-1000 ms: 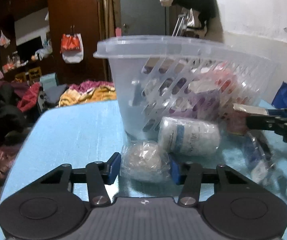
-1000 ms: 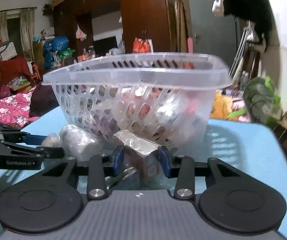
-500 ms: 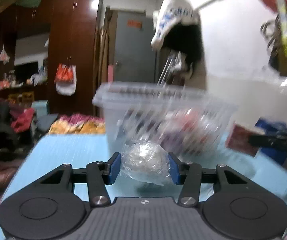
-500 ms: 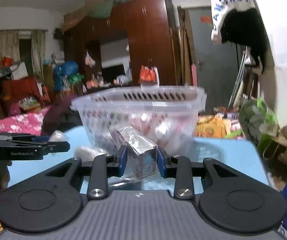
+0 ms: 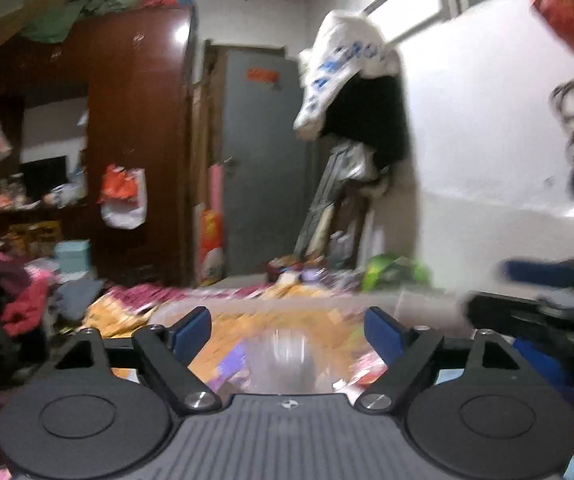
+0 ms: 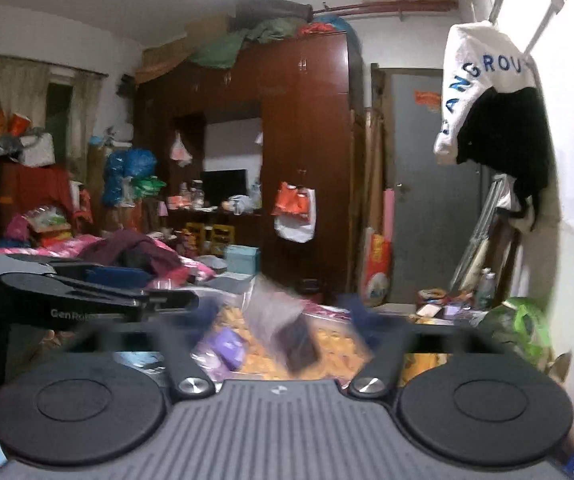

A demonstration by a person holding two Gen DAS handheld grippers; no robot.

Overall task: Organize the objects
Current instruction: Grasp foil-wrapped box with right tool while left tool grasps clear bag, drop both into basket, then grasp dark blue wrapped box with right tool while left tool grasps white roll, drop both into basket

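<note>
My left gripper (image 5: 287, 330) is open and held high; a clear-wrapped ball (image 5: 291, 354) shows blurred just below its spread blue pads, loose from them. My right gripper (image 6: 281, 316) is open too, its fingers blurred by motion; a plastic-wrapped small box (image 6: 291, 336) tumbles between and below them. The clear basket is barely seen: only a blurred rim (image 5: 367, 300) and jumbled contents under both grippers. The right gripper shows at the right edge of the left wrist view (image 5: 539, 312), and the left gripper at the left of the right wrist view (image 6: 99, 296).
A dark wooden wardrobe (image 6: 299, 168) and grey door (image 6: 431, 184) stand behind. Clothes hang on the white wall (image 5: 487, 140) to the right. Piled clothing and bags (image 6: 87, 248) lie at the left. A green bag (image 6: 523, 324) sits at the right.
Both grippers rose above the basket and opened. The wrapped ball left the left gripper and the wrapped box left the right gripper; both are dropping.
</note>
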